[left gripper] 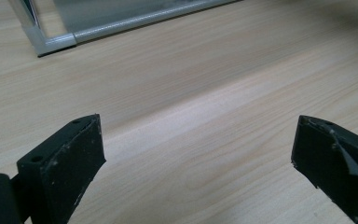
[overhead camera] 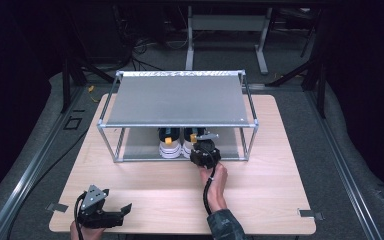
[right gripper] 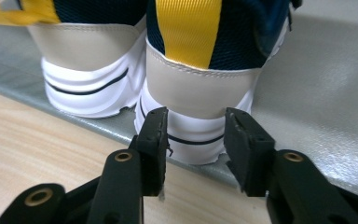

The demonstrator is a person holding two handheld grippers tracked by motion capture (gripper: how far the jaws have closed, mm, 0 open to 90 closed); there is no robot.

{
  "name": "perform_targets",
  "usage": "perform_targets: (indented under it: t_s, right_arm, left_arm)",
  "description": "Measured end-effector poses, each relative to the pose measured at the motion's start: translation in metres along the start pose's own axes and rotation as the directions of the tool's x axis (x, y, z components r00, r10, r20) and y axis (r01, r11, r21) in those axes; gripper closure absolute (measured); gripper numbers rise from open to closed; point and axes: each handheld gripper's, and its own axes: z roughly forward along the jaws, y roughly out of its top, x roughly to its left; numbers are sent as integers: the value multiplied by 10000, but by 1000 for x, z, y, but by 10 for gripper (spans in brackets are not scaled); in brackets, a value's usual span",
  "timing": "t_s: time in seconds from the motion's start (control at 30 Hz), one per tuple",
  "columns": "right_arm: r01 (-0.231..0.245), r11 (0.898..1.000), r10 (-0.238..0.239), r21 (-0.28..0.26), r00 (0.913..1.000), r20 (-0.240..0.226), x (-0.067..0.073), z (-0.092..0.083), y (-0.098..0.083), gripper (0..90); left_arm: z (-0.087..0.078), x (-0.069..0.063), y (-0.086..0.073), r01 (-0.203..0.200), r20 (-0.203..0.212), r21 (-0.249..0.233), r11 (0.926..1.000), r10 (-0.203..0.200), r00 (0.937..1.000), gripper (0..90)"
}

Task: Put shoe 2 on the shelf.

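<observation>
Right gripper [right gripper: 195, 130], jaws apart, faces the right shoe's heel [right gripper: 200, 88] at the rack's lower shelf [right gripper: 317, 93] front edge.

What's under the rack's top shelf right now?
Under the top shelf a pair of shoes stands on the lower shelf, heels toward the right gripper. The top shelf covers their front parts and the space behind them.

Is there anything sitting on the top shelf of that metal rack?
No, the top shelf is bare; the shoes stand on the lower shelf.
</observation>
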Motion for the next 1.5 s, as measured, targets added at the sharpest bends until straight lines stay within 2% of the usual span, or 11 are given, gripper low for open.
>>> perform_targets:
  t_s: [0.5,0.9,0.93,0.97,1.07,1.17,1.2,1.23,1.3,1.33,1.5]
  right_arm:
    - [518,9983,-540,-260,9944,-906,-16,-71,-20,383]
    - [754,9971,-739,110,9917,-1053,-37,-120,-67,132]
    - [726,9969,-712,304,9964,-453,-38,-124,-71,114]
    - [630,9978,-602,200,9911,-1191,-46,-125,-77,85]
    - [367,9992,-346,159,9930,-1126,-55,-132,-88,67]
    - [173,9985,-171,524,9998,-31,-61,-138,-101,45]
    - [87,9992,-50,386,9956,-937,-67,-137,-106,32]
    - [17,9980,-22,627,10000,83,-66,-139,-110,29]
    - [-142,9989,190,454,9942,-1054,-74,-139,-118,16]
    - [-192,9977,191,652,9998,27,-74,-141,-121,14]
    - [-528,9957,514,755,9985,202,-85,-145,-133,0]
  left_arm:
    - [0,1,-2,-10,-98,71,10000,10,10000,23]
    - [-2,2,-2,23,-195,74,10000,-22,9998,22]
    - [-1,2,-2,-25,-200,149,9999,28,9998,22]
    - [0,2,-2,-35,-184,145,9999,37,9998,22]
    - [0,0,0,-27,-152,105,9999,29,9999,22]
    - [-1,0,1,-47,-142,69,10000,48,9999,22]
    - [-2,0,1,-67,-129,83,9999,68,9999,22]
    - [-2,0,1,-70,-149,96,9999,71,9999,22]
    - [-2,1,1,-74,-157,112,9999,75,9998,23]
    - [-1,2,0,-44,-179,112,9999,46,9998,23]
    - [-2,3,-3,19,-220,184,9998,-15,9998,22]
